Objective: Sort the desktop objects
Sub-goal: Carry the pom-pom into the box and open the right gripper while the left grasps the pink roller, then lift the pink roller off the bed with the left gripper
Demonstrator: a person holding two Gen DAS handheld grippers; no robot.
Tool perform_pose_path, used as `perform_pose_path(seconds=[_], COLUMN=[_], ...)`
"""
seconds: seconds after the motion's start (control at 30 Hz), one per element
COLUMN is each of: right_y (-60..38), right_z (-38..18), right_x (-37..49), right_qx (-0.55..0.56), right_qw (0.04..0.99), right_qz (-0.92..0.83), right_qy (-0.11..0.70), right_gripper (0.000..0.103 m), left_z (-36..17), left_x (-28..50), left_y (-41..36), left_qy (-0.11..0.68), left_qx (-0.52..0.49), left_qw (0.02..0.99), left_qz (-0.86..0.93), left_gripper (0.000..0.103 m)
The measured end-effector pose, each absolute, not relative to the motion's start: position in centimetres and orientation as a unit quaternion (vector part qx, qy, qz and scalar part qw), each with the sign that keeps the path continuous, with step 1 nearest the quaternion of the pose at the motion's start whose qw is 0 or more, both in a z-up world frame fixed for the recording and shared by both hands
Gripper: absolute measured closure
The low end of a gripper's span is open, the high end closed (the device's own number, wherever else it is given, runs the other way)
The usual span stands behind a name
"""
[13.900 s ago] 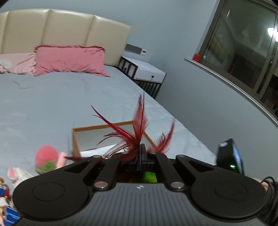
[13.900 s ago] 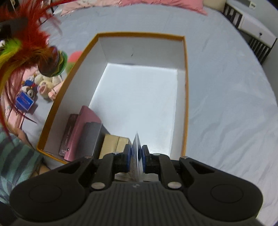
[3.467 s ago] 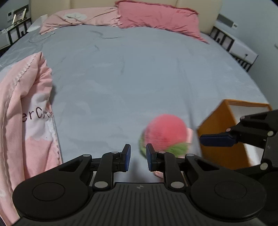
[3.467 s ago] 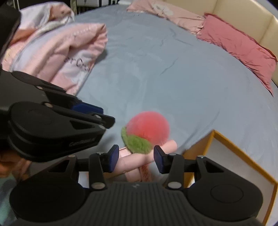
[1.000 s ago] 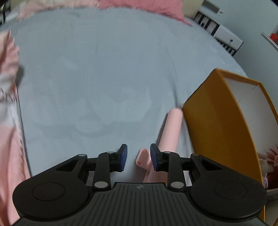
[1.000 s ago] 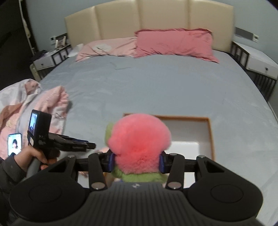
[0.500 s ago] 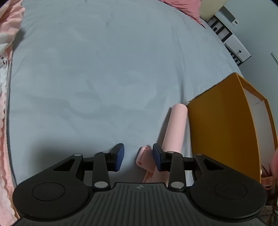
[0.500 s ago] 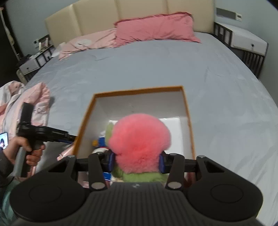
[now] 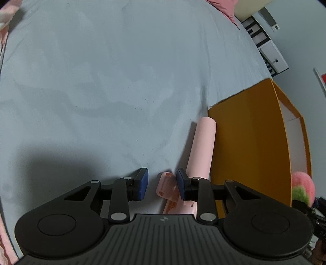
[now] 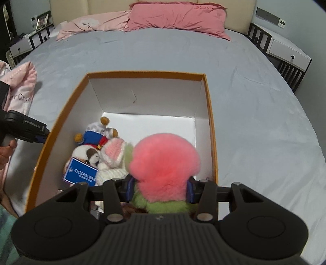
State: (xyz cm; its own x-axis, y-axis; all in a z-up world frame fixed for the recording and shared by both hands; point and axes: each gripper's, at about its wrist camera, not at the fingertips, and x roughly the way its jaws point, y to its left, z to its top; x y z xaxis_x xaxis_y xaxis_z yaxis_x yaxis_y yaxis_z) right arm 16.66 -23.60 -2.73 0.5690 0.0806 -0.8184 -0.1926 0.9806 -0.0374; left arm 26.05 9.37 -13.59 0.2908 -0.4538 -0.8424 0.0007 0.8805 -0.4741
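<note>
A grey bedsheet [image 10: 254, 106] covers a bed with 2 pink pillows [image 10: 179, 18] against a cream headboard [image 10: 240, 12]. White nightstands [image 10: 289, 53] flank it.

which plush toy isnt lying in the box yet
The pink and green pom-pom plush: it sits between the right gripper's opening jaws above the box, while the blue-shirted bear and the others lie on its floor.

A fluffy pink ball [image 10: 165, 163] with a green plush base sits above the near end of the orange box [image 10: 209, 114], whose white inside holds small plush toys [image 10: 97, 142] and a blue tag [image 10: 80, 172] at its left. Outside the box's orange wall, a pale pink cylinder [image 9: 202, 146] lies on the grey bed just beside it, a small pink plastic piece [image 9: 167, 186] at its near end
</note>
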Motion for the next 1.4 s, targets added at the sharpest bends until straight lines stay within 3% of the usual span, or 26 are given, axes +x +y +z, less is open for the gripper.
perform_pose_path(seconds=[0.03, 0.2, 0.27, 0.5, 0.67, 0.73, 0.8, 1.3, 1.37, 1.4], right_y=[-23.5, -22.6, -22.4, -21.9, -21.9, -22.0, -22.0, -21.2, -21.1, -21.0], right_z=[-2.8, -2.4, -2.2, -1.8, -1.9, -1.9, -1.9, -2.1, -2.1, -2.2], right_x=[16.7, 16.4, 16.2, 15.1, 14.4, 14.0, 13.8, 13.2, 13.2, 13.2], right_qx=[-0.069, -0.095, -0.093, -0.096, -0.090, -0.085, -0.079, -0.067, -0.066, -0.066], right_qw=[0.884, 0.891, 0.893, 0.901, 0.902, 0.904, 0.904, 0.907, 0.906, 0.906], right_qz=[0.072, 0.059, 0.057, 0.045, 0.037, 0.035, 0.035, 0.056, 0.059, 0.059], right_qy=[0.457, 0.439, 0.436, 0.422, 0.420, 0.418, 0.418, 0.413, 0.413, 0.413], right_gripper=[0.051, 0.050, 0.049, 0.049, 0.049, 0.049, 0.049, 0.049, 0.049, 0.049], left_z=[-13.4, -12.7, -12.2, -9.2, -9.5, -10.0, -10.7, -13.7, -14.0, -14.0], left_x=[26.0, 25.8, 25.8, 24.2, 24.6, 24.9, 25.1, 26.0, 25.9, 25.9], left_y=[9.1, 8.4, 8.3, 8.0, 8.4, 8.4, 8.5, 8.9, 9.0, 8.9], left_qy=[0.576, 0.571, 0.564, 0.511, 0.520, 0.528, 0.534, 0.567, 0.567, 0.568], left_qx=[-0.187, -0.172, -0.170, -0.155, -0.161, -0.166, -0.167, -0.201, -0.214, -0.220], left_qw=[0.782, 0.789, 0.796, 0.830, 0.824, 0.819, 0.816, 0.785, 0.780, 0.777], left_qz=[-0.146, -0.145, -0.141, -0.158, -0.155, -0.153, -0.147, -0.147, -0.156, -0.160], left_gripper=[0.081, 0.089, 0.103, 0.103, 0.101, 0.080, 0.073, 0.072, 0.073, 0.078])
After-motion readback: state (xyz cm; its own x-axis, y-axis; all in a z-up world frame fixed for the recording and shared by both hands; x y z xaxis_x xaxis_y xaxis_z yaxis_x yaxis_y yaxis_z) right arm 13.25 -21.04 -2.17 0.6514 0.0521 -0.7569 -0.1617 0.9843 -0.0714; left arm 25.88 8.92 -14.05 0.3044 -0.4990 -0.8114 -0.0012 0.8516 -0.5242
